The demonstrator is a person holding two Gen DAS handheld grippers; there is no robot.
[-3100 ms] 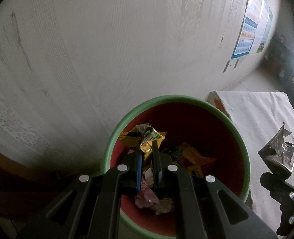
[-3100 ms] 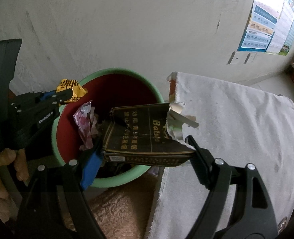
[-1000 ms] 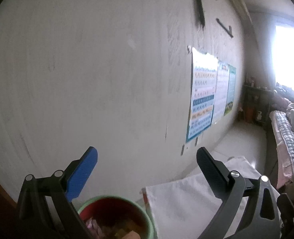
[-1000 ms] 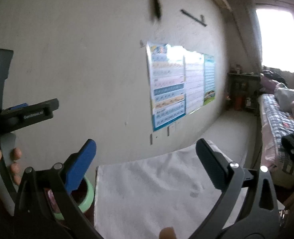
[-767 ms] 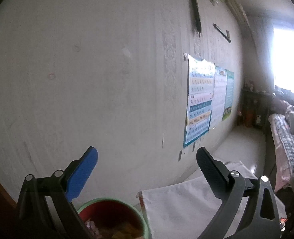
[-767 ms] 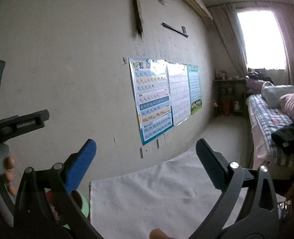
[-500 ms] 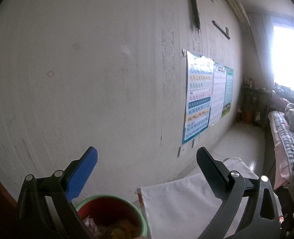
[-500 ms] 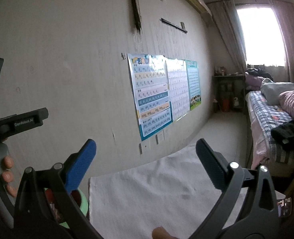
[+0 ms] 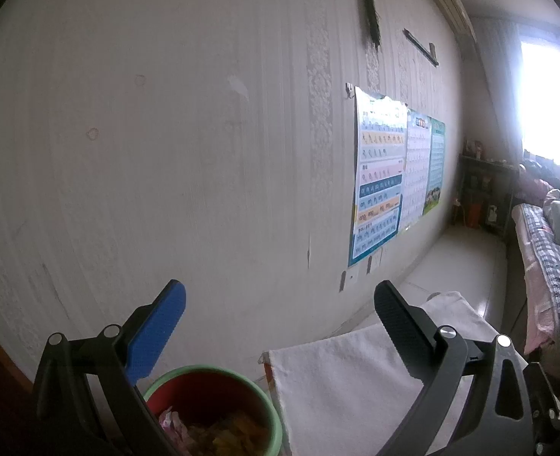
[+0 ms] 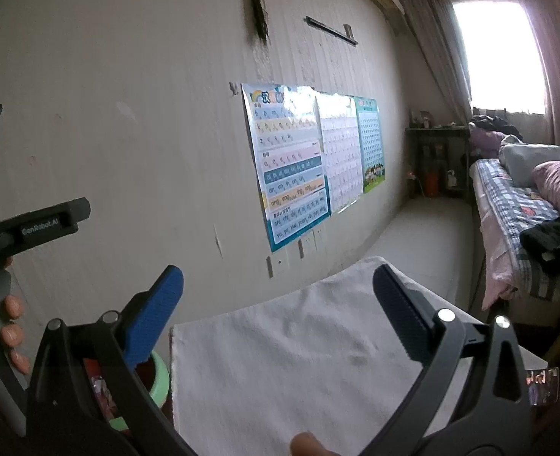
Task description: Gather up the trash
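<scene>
Both sets of tongs are up and spread wide, nothing between the fingers of either. The left tongs (image 9: 280, 300) hang above the green-rimmed red bin (image 9: 211, 372), which sits down against the wall with its trash (image 9: 211, 427), pink and yellow wrappers, heaped inside. Just beside the bin stands the worktop (image 10: 280, 361), draped in a white cloth with a faint grey smudge on it. The right tongs (image 10: 278, 288) are over that cloth, released as well. At the left edge of the right-hand view a hand (image 10: 12, 326) curls round the handle of the other tool. On the wall hang bright learning posters (image 10: 291, 163), and a bed (image 10: 515, 205) with a checked cover runs under the window (image 10: 500, 57).
</scene>
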